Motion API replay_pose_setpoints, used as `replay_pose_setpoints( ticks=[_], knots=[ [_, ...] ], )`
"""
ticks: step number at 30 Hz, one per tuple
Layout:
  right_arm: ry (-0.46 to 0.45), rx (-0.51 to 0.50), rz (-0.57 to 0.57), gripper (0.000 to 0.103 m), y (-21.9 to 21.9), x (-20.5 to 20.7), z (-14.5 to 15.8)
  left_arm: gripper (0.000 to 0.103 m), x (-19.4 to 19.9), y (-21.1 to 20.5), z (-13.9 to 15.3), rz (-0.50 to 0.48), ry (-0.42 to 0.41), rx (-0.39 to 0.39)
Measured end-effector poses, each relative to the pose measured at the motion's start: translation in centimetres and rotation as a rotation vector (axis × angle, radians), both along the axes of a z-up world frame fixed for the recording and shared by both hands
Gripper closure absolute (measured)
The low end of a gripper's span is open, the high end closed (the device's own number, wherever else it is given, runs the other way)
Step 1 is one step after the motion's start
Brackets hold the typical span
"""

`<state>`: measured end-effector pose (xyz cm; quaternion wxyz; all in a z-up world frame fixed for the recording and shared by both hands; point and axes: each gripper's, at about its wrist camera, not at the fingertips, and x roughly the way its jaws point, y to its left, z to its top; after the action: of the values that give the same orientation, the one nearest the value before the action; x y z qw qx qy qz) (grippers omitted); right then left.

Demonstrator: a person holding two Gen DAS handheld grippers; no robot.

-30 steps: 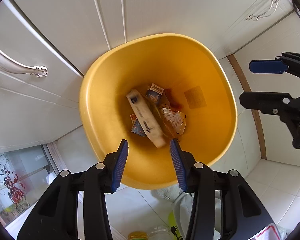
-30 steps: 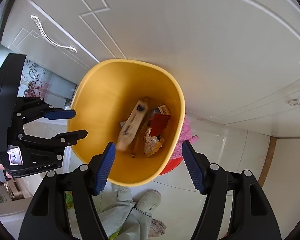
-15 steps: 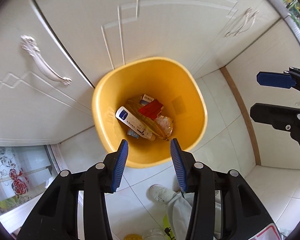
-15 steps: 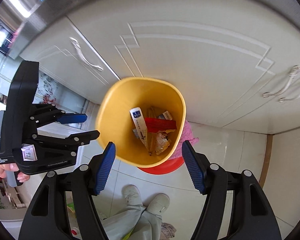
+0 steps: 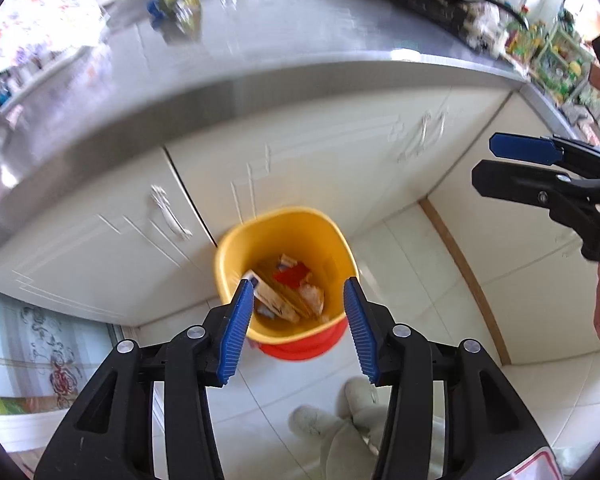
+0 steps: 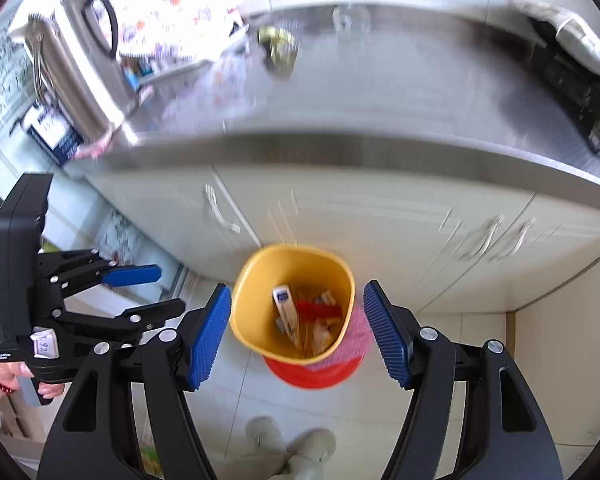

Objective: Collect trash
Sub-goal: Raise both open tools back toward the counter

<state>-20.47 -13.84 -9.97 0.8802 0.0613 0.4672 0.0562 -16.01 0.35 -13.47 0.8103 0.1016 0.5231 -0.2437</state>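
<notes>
Both grippers, left (image 5: 296, 320) and right (image 6: 298, 334), are hanging wide apart and holding nothing above the bin (image 6: 244, 300), trash (image 6: 306, 316) lying inside.

Left gripper (image 5: 298, 322): jaws spread wide, nothing between the blue pads, held high above the yellow bin (image 5: 226, 258) and pointing down at it. Right gripper (image 6: 300, 330): jaws likewise wide apart and empty, above the same bin, beside the left.
</notes>
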Motion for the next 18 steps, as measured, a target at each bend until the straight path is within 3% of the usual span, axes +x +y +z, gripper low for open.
replay_pose_setpoints(
  ticks=[9,18],
  knots=[
    [-0.120,-0.030,-0.051,0.034,-1.2,4.0,4.0,0.050,4.0,1.1,4.7,0.125,-0.116,-0.022],
    [-0.164,-0.018,-0.015,0.033,-3.6,14.3,5.4,0.048,12.5,-0.2,6.9,0.218,-0.155,-0.017]
  ],
)
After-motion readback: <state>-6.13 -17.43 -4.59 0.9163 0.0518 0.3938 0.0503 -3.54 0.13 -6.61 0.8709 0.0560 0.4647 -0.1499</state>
